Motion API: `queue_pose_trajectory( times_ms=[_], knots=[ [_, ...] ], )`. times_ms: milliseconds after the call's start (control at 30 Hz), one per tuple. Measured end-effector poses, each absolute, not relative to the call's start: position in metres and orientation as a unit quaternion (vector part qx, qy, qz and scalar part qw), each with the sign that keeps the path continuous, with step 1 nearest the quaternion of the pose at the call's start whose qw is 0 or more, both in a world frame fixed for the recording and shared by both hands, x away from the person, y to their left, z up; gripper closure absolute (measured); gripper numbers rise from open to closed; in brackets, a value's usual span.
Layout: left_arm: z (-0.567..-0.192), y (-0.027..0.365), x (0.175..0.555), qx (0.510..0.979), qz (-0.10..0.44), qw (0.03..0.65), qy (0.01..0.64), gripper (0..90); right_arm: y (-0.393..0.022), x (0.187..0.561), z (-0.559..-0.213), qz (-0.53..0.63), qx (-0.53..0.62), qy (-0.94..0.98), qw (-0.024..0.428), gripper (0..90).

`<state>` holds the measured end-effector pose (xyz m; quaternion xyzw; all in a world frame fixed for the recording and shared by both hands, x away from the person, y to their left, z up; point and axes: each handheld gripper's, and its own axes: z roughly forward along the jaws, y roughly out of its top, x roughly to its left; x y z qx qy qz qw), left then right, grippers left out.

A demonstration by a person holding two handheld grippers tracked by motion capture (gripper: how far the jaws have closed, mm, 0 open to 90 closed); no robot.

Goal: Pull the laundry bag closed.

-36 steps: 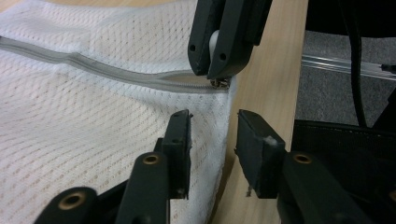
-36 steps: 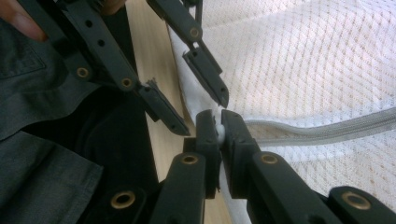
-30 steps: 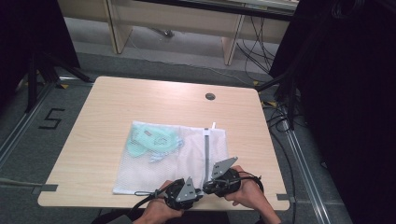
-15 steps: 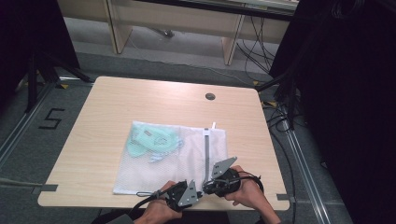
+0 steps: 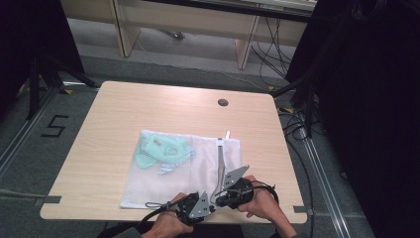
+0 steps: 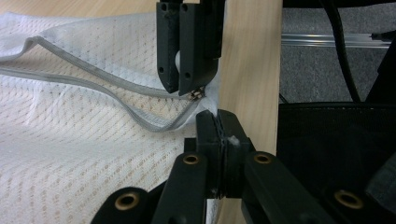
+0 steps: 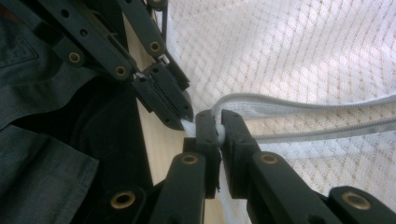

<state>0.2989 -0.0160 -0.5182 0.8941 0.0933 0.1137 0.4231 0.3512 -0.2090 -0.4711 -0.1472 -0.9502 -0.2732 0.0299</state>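
Left gripper (image 6: 218, 133) jaws just closed on mesh bag (image 6: 70, 154) corner; right gripper (image 7: 219, 133) clamped on zipper end (image 7: 219, 132), both touching.

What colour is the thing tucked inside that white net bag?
Pale mint green; the folded item inside the mesh bag shows best in the high view.

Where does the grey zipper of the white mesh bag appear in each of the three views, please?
High view: the zipper runs down the bag's right part towards the person's hands.
Left gripper view: it crosses from the left edge to the centre, lying open.
Right gripper view: it runs off to the right edge.
Shared landmark: the bag's near corner by the table edge.
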Motion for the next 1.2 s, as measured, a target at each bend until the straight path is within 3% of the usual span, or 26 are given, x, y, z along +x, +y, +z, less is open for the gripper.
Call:
queue_pose_trajectory(
  times_ms=[233, 500, 700, 1200],
  knots=[
    [-0.5168, -0.0178, 0.2994, 0.884, 0.122, 0.437, 0.110, 80.7, -0.2084, 0.3494, -0.4693, -0.267, -0.163, -0.949, 0.039, 86.5],
    [-0.5174, -0.0191, 0.3015, 0.888, 0.116, 0.430, 0.115, 78.9, -0.2083, 0.3492, -0.4683, -0.275, -0.162, -0.947, 0.048, 86.6],
    [-0.5179, -0.0197, 0.3015, 0.894, 0.115, 0.420, 0.109, 83.3, -0.2095, 0.3499, -0.4678, -0.281, -0.166, -0.945, 0.033, 86.6],
    [-0.5192, -0.0213, 0.3000, 0.900, 0.133, 0.406, 0.088, 88.6, -0.2104, 0.3520, -0.4705, -0.278, -0.178, -0.943, 0.045, 86.5]
  ],
)
